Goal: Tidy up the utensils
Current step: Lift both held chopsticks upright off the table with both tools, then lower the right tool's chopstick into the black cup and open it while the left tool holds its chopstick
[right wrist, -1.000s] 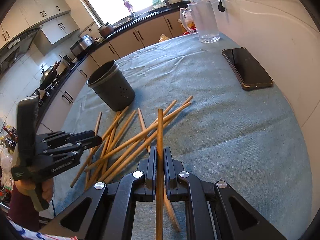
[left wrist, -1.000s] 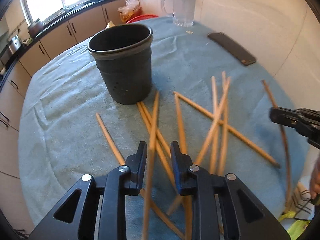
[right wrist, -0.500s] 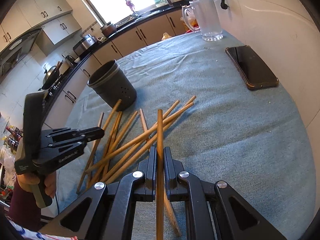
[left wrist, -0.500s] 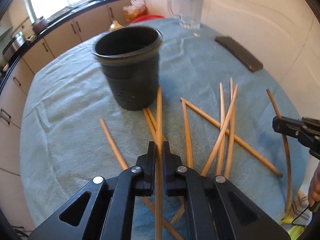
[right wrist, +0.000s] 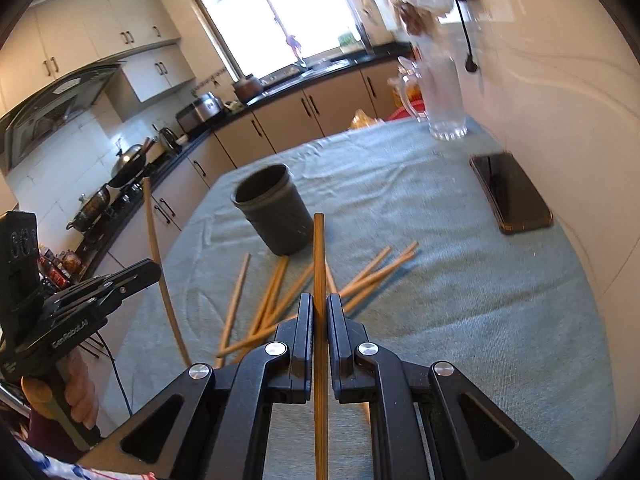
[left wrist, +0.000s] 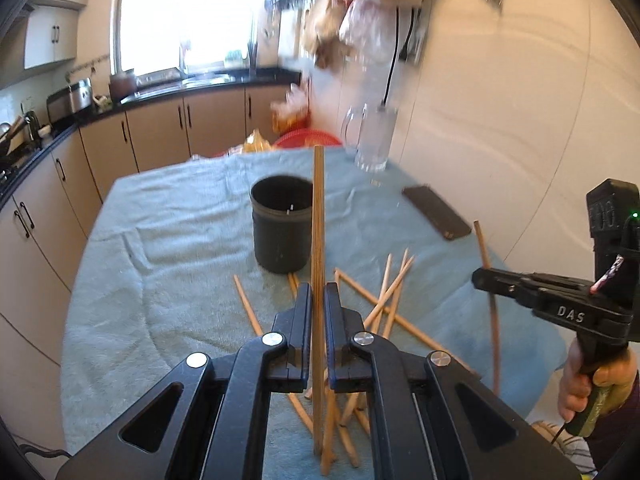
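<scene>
Two wooden chopsticks are being held clear of the table. The left gripper (left wrist: 318,300) is clamping one chopstick (left wrist: 318,216), which is pointing toward twelve o'clock; the right gripper (right wrist: 319,312) is pinching another chopstick (right wrist: 319,256) the same way. The dark utensil cup (left wrist: 281,232) is standing upright on the teal cloth (left wrist: 160,272) at twelve o'clock, with loose chopsticks (left wrist: 384,300) lying crossed just in front. At two o'clock a phone (left wrist: 436,218) is lying flat; a glass pitcher (left wrist: 374,140) is standing beyond.
</scene>
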Demonstrator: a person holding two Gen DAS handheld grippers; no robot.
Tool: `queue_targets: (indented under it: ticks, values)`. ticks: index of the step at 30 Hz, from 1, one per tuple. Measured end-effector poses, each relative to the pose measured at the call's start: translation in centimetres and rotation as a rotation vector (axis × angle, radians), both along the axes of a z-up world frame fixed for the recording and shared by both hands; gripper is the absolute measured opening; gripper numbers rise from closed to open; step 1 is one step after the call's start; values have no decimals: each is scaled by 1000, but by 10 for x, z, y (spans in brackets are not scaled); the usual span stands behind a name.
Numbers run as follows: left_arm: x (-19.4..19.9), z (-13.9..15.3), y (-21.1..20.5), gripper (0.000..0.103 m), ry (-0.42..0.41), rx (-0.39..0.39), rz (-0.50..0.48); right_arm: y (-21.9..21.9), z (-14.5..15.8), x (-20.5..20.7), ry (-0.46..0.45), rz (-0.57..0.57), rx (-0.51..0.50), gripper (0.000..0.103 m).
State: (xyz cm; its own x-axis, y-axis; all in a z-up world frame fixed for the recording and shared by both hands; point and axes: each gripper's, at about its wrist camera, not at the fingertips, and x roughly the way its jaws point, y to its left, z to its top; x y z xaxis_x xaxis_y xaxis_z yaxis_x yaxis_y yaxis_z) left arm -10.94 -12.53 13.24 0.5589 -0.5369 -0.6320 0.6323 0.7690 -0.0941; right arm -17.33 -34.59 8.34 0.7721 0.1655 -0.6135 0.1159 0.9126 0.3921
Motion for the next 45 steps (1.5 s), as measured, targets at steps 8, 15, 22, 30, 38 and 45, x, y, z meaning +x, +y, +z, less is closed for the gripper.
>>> queue_targets:
  ticks: [8, 15, 22, 30, 38, 45]
  values:
    - [-15, 14, 15, 5, -45, -86, 50, 16, 18, -7, -51, 25, -60, 7]
    - [-16, 31, 23, 5, -58, -136, 66, 19, 35, -9, -93, 44, -59, 7]
    - [-6, 47, 27, 5, -45, -188, 72, 15, 51, 0, -129, 54, -54, 7]
    - [18, 67, 35, 5, -39, -242, 95, 2, 87, 19, -192, 55, -67, 7]
    - [48, 102, 31, 5, -99, -280, 114, -5, 128, 49, -265, 43, -76, 7]
    - [92, 120, 4, 3, -124, -281, 142, -2, 154, 96, -333, 29, -67, 7]
